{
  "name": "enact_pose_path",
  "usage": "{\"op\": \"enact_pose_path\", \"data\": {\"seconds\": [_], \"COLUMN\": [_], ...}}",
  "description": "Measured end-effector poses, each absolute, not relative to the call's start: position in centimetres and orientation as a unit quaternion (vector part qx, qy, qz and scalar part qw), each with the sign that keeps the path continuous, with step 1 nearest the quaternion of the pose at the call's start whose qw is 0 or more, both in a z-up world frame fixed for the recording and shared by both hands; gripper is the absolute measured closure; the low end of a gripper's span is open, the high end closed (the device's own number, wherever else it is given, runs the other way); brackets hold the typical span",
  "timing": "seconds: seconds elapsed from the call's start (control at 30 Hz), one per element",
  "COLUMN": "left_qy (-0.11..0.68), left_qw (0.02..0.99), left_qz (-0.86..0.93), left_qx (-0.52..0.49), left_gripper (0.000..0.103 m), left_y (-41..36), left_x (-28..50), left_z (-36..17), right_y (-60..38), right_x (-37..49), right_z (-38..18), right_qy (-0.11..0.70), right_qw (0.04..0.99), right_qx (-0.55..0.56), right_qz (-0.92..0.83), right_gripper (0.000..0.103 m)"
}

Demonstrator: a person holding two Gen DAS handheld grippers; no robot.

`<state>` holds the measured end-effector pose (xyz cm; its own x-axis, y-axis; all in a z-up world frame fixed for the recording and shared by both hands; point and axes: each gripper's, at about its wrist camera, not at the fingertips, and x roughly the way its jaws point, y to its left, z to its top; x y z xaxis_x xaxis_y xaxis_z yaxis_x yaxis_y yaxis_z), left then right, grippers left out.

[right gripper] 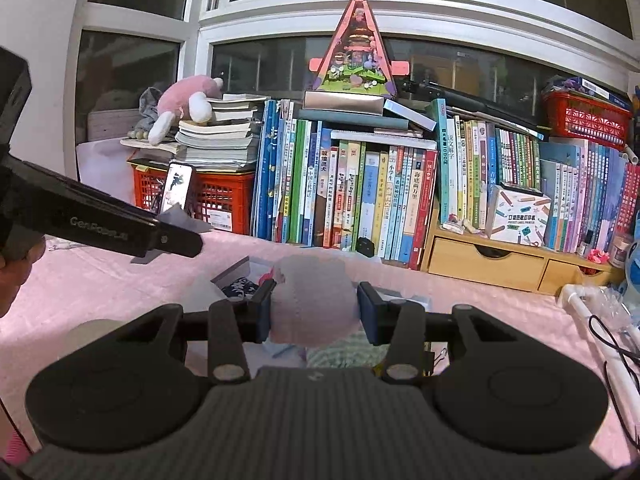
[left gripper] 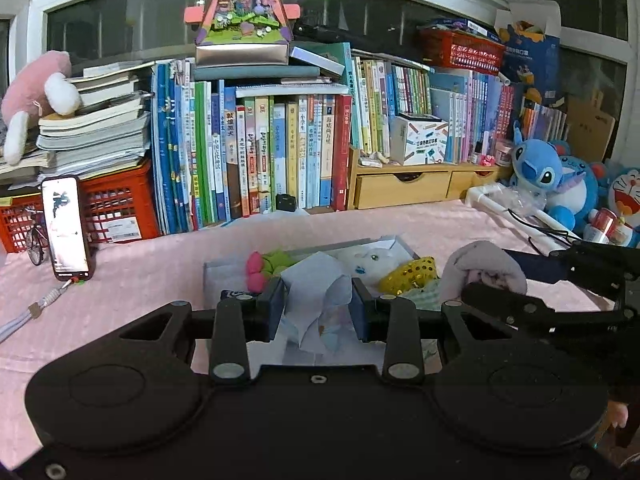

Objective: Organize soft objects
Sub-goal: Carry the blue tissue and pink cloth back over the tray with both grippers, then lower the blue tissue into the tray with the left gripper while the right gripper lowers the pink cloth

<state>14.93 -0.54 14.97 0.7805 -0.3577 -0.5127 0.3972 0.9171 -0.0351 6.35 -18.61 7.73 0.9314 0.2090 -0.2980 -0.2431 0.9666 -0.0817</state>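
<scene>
Cloth fills both claws. The left claw (left gripper: pixel 318 306) pinches a pale, crumpled white cloth (left gripper: pixel 316 280) between its blue pads, holding it just above the near edge of a shallow grey box (left gripper: pixel 212 276) that sits on the pink-covered desk (left gripper: pixel 140 272). The right claw (right gripper: pixel 316 312) grips a soft, fuzzy pink bundle (right gripper: pixel 310 300), squeezed between its two fingers, and from the left wrist view that bundle hangs just to the right of the box.

Inside the box lie a pink-and-green plush (left gripper: pixel 264 266), a white stuffed toy (left gripper: pixel 372 262) and a gold sequined piece (left gripper: pixel 410 274), packed close together. A green checked fabric (right gripper: pixel 340 352) shows under the right claw.

Further out on the desk, a phone (left gripper: pixel 66 228) stands upright against a red crate (left gripper: pixel 116 208) at the left. A blue Stitch plush (left gripper: pixel 536 168) sits at the right edge, next to other blue toys. A long row of books (left gripper: pixel 280 152) lines the back, below the window, with a pink triangular model (left gripper: pixel 242 4) standing on top.
</scene>
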Motion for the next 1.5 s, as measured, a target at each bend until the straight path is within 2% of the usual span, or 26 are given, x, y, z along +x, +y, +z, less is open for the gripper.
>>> {"op": "enact_pose_path", "data": {"seconds": [0.73, 1.27, 1.5], "left_qy": [0.338, 0.411, 0.431], "left_qw": [0.925, 0.899, 0.890], "left_qz": [-0.170, -0.144, -0.141], "left_qx": [0.044, 0.050, 0.047], "left_gripper": [0.070, 0.070, 0.070], "left_y": [-4.4, -6.7, -7.6], "left_x": [23.3, 29.2, 31.4], "left_z": [13.8, 11.3, 10.4], "right_y": [-20.2, -23.2, -23.1], "right_x": [13.5, 21.5, 24.1], "right_z": [7.9, 6.4, 5.4], "right_qy": [0.216, 0.329, 0.352], "right_qw": [0.970, 0.938, 0.929], "right_qx": [-0.033, 0.056, 0.064], "right_qz": [0.105, 0.098, 0.096], "right_gripper": [0.054, 0.054, 0.054]}}
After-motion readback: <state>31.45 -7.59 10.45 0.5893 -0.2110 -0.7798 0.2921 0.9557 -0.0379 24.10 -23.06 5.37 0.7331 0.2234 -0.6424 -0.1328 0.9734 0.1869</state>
